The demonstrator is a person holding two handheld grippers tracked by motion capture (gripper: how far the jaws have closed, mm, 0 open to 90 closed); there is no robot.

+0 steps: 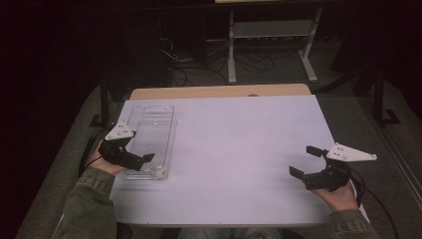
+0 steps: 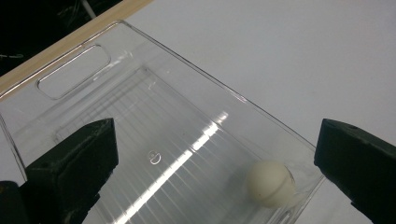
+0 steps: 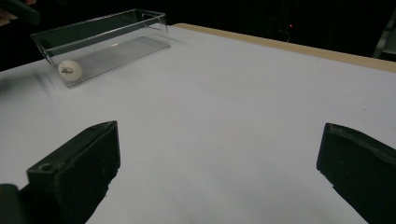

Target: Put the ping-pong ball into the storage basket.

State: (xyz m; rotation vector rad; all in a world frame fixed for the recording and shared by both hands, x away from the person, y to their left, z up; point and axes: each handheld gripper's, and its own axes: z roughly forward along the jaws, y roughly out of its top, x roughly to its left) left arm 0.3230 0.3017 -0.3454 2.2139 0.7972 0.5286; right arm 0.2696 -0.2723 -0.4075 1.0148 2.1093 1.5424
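Observation:
A clear plastic bin (image 1: pixel 149 115) stands at the left of the white table (image 1: pixel 234 144). A white ball (image 1: pixel 160 171) lies in its near right corner, also seen in the left gripper view (image 2: pixel 270 183) and the right gripper view (image 3: pixel 70 69). My left gripper (image 1: pixel 142 158) hovers over the near end of the bin (image 2: pixel 140 84), jaws wide apart, nothing between them. My right gripper (image 1: pixel 304 162) stands open near the table's front right, jaws apart over bare table, far from the bin (image 3: pixel 100 37).
A strip of wooden tabletop (image 1: pixel 219 91) shows past the white surface. Beyond it stand a white desk frame (image 1: pixel 271 35) and tangled cables (image 1: pixel 184 59) on the dark floor. Bare white table lies between the two grippers.

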